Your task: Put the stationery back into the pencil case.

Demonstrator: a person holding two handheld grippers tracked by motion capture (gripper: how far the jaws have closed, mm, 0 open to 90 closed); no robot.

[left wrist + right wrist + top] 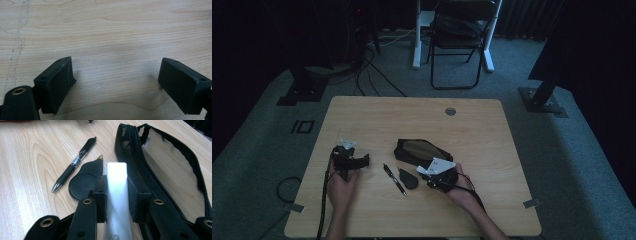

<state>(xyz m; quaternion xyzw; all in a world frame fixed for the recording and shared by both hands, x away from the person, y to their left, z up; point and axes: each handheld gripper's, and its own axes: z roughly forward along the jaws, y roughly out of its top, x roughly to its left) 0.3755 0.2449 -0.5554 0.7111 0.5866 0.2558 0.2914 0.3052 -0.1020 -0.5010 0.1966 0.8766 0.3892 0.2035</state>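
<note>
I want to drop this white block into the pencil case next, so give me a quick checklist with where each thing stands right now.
1. Right gripper shut on the white block: ok.
2. Pencil case unzipped, mouth open: ok.
3. Block over the opening: not ok, it sits beside the case's zipper edge.
4. Pen and flat black teardrop piece outside the case's mouth: ok.
5. Left gripper open, over bare table: ok.
</note>
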